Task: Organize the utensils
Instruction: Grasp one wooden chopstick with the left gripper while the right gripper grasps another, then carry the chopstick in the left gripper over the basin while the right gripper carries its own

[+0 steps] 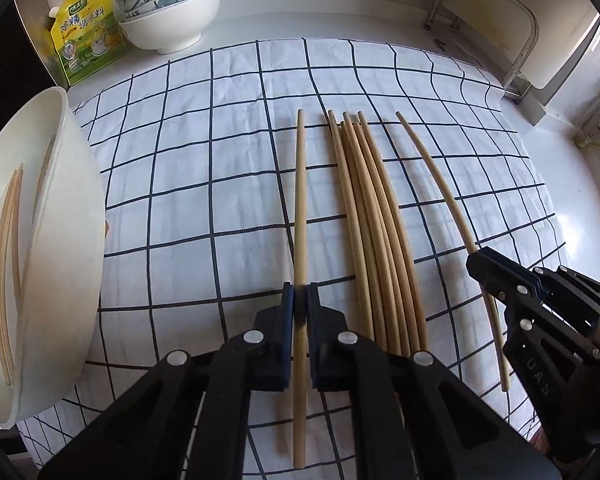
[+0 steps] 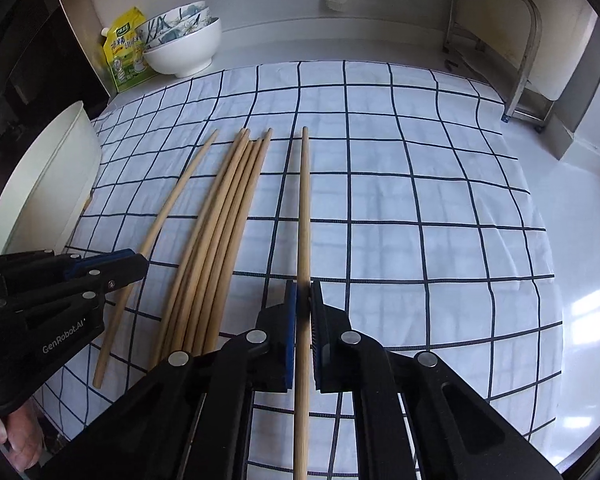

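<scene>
Wooden chopsticks lie lengthwise on a white cloth (image 1: 220, 184) with a dark grid, spread over the tabletop (image 2: 580, 240). Each hand-held gripper is pressed together on one stick. The left hand-held gripper (image 1: 300, 300) pinches the single chopstick (image 1: 300, 208) lying on the left of the group, with the pads closed against the shaft near its thicker end. The right hand-held gripper (image 2: 303, 300) pinches the single chopstick (image 2: 304, 208) on the right of the group in the same manner. Both sticks appear to rest on the cloth; whether either has begun to lift cannot be told. Between the two gripped sticks lies a bundle of chopsticks (image 1: 364, 208), touching one another and not held. A white holder (image 1: 48, 220) stands at the left edge of the tabletop, tilted in the fisheye view, with a few chopsticks already inside it (image 1: 8, 240). Stacked bowls (image 1: 172, 16) and a yellow-green pouch (image 1: 84, 32) stand at the far left corner; a metal rack (image 1: 492, 20) stands at the far right corner. The step in hand is judged to be the pickup of one stick per gripper for transfer to the holder, with the task partly done. The next move calls for a straight lift with the grip maintained, so that neither stick pivots between the pads, followed by travel toward the left edge. The left stick should be tipped upright over the holder opening first, since the right gripper must cross over the bundle to reach it.
</scene>
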Demonstrator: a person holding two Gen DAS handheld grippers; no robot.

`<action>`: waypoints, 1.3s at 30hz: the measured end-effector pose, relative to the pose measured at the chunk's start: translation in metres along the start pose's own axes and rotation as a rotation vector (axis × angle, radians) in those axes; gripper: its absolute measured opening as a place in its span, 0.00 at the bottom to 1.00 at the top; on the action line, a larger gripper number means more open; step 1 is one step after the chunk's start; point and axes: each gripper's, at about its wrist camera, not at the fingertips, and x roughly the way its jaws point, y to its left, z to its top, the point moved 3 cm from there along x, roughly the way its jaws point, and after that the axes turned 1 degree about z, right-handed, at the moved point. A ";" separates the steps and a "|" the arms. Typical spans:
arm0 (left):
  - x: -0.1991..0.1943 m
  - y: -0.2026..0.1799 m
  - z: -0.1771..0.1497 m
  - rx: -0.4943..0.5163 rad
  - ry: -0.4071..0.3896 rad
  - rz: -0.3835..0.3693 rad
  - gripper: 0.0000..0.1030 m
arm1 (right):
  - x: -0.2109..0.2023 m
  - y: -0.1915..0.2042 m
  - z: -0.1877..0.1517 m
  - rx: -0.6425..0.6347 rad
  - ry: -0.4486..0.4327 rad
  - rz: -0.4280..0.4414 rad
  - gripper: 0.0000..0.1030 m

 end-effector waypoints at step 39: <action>-0.072 0.305 -0.018 -0.205 -0.079 0.114 0.07 | 0.043 0.315 0.092 -0.170 0.053 0.245 0.06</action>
